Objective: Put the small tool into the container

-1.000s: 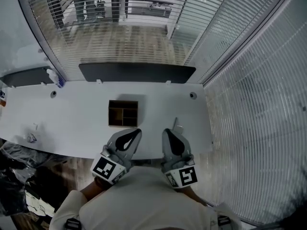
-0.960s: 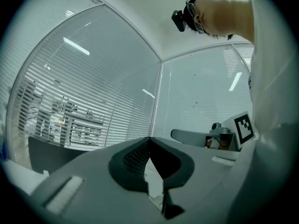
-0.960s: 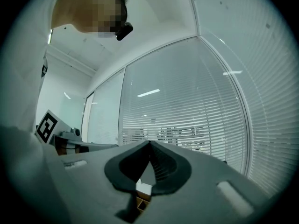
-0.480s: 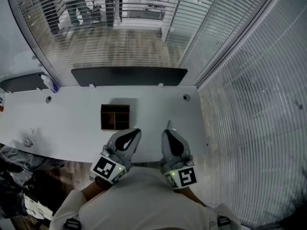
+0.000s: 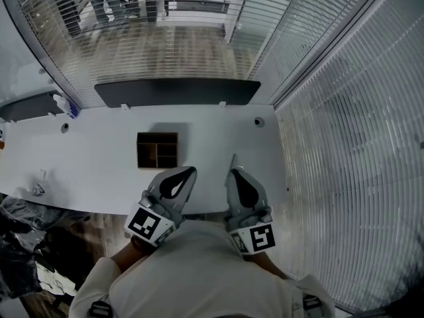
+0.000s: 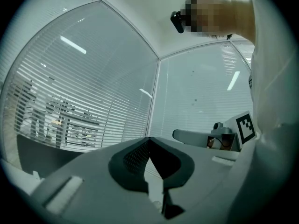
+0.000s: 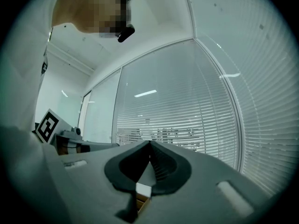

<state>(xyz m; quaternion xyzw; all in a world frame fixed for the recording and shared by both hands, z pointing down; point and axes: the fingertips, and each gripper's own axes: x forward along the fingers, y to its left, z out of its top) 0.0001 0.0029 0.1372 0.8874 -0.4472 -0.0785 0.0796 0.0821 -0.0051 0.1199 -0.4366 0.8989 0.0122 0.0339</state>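
Observation:
A brown container [image 5: 157,150] with several compartments stands in the middle of the white table [image 5: 99,158]. The small tool [image 5: 233,160], a thin grey piece, lies on the table to the container's right. My right gripper [image 5: 231,171] sits just short of the tool, near the table's front edge; its jaws meet at the tip [image 7: 150,143] with nothing between them. My left gripper [image 5: 192,170] is beside it, in front of the container's right corner, also shut and empty [image 6: 149,139]. Both gripper views look up at glass walls, and neither shows the tool.
A black panel [image 5: 175,91] runs along the table's back edge. Cable holes [image 5: 258,121] sit at the back right and back left. Small items [image 5: 38,189] lie at the far left. Glass walls with blinds [image 5: 344,144] close off the right side.
The head view has swung slightly, so the container sits further left and higher in the picture. Both grippers stay shut near the body, and the tool has not moved on the table.

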